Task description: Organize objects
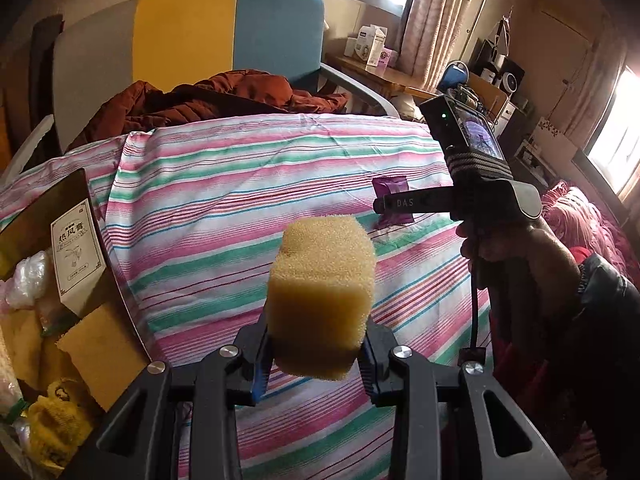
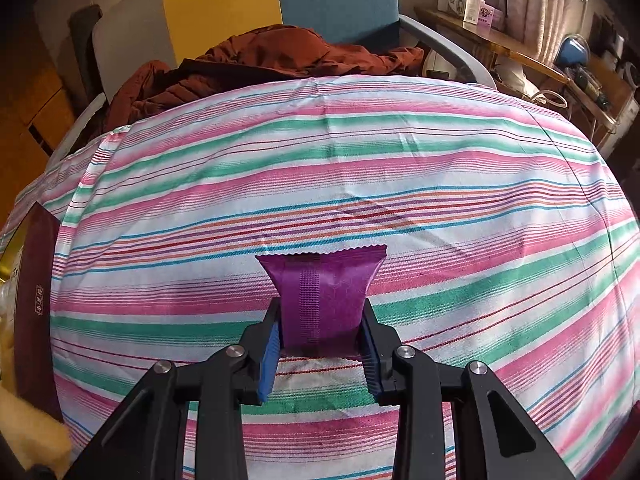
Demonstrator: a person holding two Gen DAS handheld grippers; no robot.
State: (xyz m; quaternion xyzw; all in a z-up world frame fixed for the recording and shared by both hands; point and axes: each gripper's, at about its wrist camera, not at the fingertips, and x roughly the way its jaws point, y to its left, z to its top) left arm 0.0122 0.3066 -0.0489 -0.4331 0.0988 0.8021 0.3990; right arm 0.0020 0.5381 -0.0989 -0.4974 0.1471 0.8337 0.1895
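Left wrist view: my left gripper (image 1: pixel 318 354) clenches a porous yellow sponge block (image 1: pixel 322 296) above the striped sheet (image 1: pixel 240 184). My right gripper (image 2: pixel 320 340) pinches a glossy purple packet (image 2: pixel 322 300), crimp-edged, lying on the cotton; beyond, a rust quilted jacket (image 2: pixel 260 64).

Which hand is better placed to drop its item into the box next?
Left, probably. The left gripper holds the sponge clear of the striped sheet, with the open box close beside it. The right gripper has only just clamped the purple packet on the sheet.
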